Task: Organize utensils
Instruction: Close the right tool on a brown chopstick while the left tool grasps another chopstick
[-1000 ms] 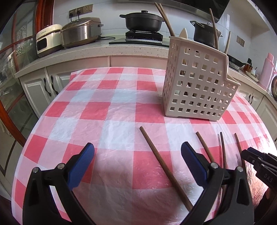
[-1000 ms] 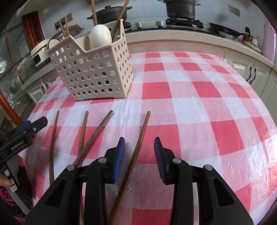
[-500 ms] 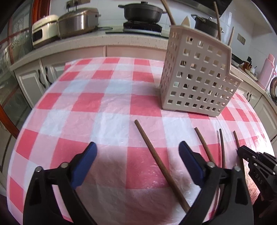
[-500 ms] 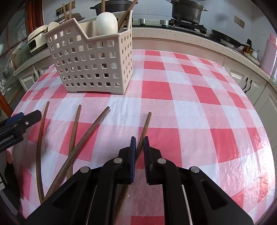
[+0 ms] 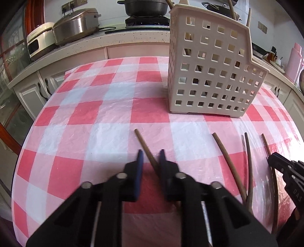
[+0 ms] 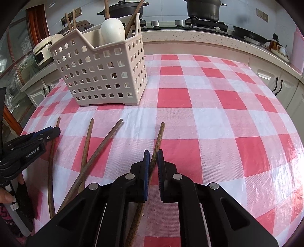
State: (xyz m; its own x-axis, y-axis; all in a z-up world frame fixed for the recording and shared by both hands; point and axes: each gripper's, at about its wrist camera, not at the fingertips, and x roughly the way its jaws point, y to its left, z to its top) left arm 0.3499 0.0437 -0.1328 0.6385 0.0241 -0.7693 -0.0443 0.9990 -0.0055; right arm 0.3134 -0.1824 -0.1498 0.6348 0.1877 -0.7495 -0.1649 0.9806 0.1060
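On the bench's red-and-white checked cloth (image 5: 85,133), four brown chopsticks lie loose in front of the utensil basket (image 5: 209,76), all pointing roughly toward it.

At far left, the left gripper (image 5: 151,154) is down over the leftmost chopstick (image 5: 143,141). Its jaws are narrow, one blue pad on each side of the stick. The stick runs aslant and slips under the right-hand pad (image 5: 163,161), with a strip of cloth showing on the other side. That view is blurred, so I cannot tell whether it is truly pinched.

Next come the two middle chopsticks (image 6: 88,144), crossing each other at their near ends and fanning apart toward the basket.

Rightmost of the four, the last chopstick (image 6: 159,134) sits between the jaws of the right gripper (image 6: 153,153). The jaws are closed against both its sides, and its far tip pokes out ahead of them.

The cream, square-holed basket stands upright behind the sticks, nearer the left pair. It holds a white spoon (image 6: 112,30) and several upright chopsticks. Beyond the bench, a rice cooker (image 5: 76,24) is at the left and a black pot (image 5: 146,7) further right.
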